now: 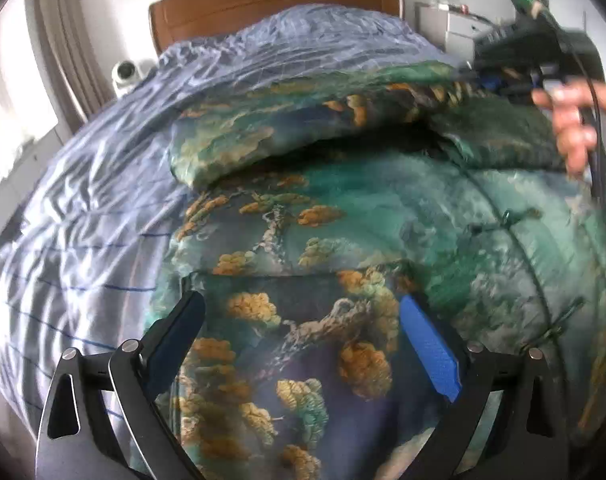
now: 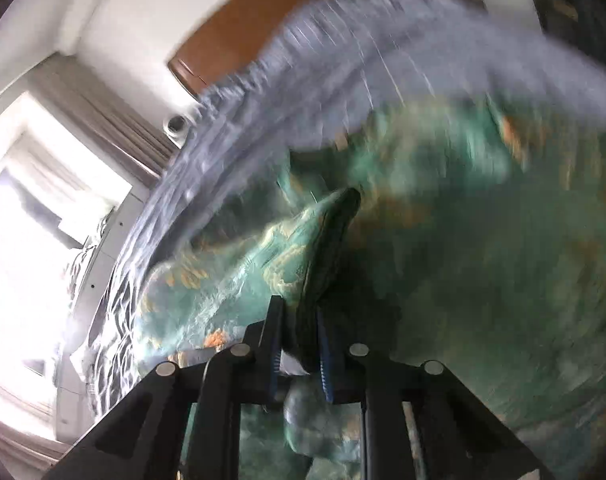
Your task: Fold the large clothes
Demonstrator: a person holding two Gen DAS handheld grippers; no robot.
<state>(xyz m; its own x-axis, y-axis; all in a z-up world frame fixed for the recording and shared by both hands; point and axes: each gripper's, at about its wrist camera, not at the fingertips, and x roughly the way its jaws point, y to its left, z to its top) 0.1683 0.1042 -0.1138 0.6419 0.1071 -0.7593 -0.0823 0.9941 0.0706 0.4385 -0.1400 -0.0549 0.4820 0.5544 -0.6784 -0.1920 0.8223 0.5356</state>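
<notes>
My left tool (image 1: 303,320) hangs with jaws apart over the green printed garment (image 1: 383,216), spread on the bed's striped blue sheet (image 1: 83,220). My right tool (image 2: 299,344) is clamped on a raised fold of it; that view is blurred

- No readable text, label, brand, number or sign is showing in either wrist view.
- The far-right shelf clutter (image 1: 455,20) is appearing too small and blurred to read anything on it.
</notes>
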